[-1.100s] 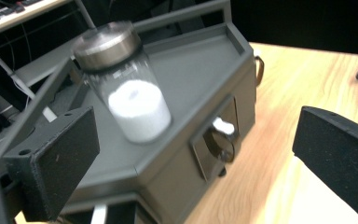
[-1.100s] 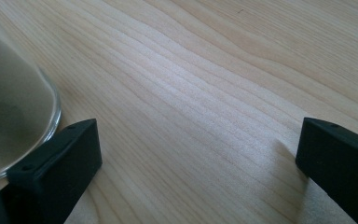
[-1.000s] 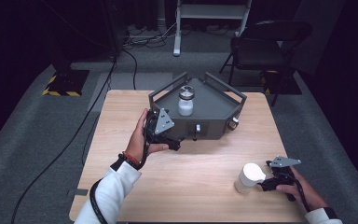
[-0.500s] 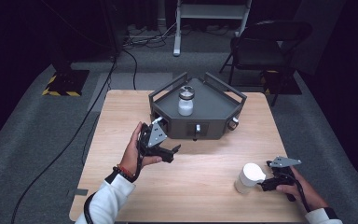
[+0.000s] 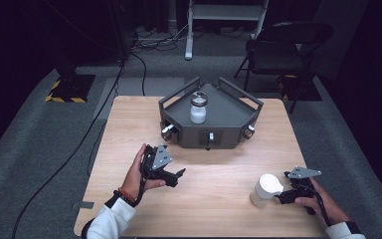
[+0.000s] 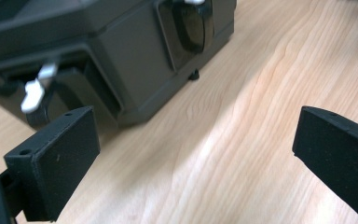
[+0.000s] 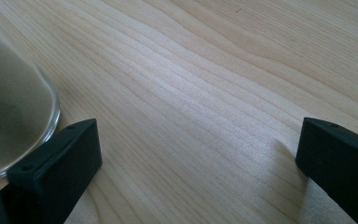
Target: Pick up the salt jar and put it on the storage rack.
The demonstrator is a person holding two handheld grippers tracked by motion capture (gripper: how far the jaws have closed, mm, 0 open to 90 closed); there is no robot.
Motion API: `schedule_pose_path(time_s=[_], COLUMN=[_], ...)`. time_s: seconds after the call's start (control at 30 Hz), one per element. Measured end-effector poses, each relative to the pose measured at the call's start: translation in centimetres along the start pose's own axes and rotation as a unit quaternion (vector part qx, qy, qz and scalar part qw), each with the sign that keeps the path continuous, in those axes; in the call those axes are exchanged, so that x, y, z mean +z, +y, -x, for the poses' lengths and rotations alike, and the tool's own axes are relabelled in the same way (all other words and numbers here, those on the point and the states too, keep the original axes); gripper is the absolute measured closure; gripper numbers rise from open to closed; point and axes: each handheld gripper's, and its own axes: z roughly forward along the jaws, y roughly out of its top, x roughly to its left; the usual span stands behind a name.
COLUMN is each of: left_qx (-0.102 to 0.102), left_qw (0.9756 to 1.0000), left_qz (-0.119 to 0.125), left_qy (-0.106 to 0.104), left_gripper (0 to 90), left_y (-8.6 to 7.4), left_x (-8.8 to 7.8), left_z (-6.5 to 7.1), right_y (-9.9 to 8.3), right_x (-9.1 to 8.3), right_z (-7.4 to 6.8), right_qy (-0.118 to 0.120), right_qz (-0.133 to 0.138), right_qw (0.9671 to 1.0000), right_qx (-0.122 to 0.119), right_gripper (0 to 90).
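Resting low at the near right corner of the desk (image 5: 219,199), the right claw (image 5: 284,197) has its jaws spread wide, and the white-capped jar (image 5: 264,189) stands upright just beside it; in the right gripper view the jar's glass base (image 7: 14,126) sits against the left jaw, outside the gap rather than between the jaws. A careless sideways nudge from that jaw could tip the jar or skid it toward the desk edge. Farther in, the left claw (image 5: 176,175) is held above bare wood, also spread and gripping nothing, pointing toward the dark grey tray unit (image 5: 229,112) near the far side of the desk. In the left gripper view the unit's front wall and a black knob (image 6: 193,25) loom close ahead. A fast reach could knock the unit and topple the second jar (image 5: 198,107) standing on its deck.
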Motion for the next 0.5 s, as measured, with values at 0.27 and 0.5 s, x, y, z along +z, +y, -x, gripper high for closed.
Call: schedule_pose_path(time_s=[0.27, 0.5], left_qx=[-0.017, -0.023], left_qw=[0.9996, 0.9986], left_qz=[-0.021, -0.048], left_qy=[0.005, 0.002], left_gripper=[0.8, 0.8], left_y=[-1.8, -2.9], left_x=[-0.1, 0.3], left_z=[0.2, 0.1], right_y=[0.0, 0.0], right_x=[0.0, 0.0], right_z=[0.0, 0.0], right_qy=[0.000, 0.000], right_qz=[0.000, 0.000], right_qw=[1.0000, 1.0000], right_qx=[0.000, 0.000], right_gripper=[0.0, 0.0])
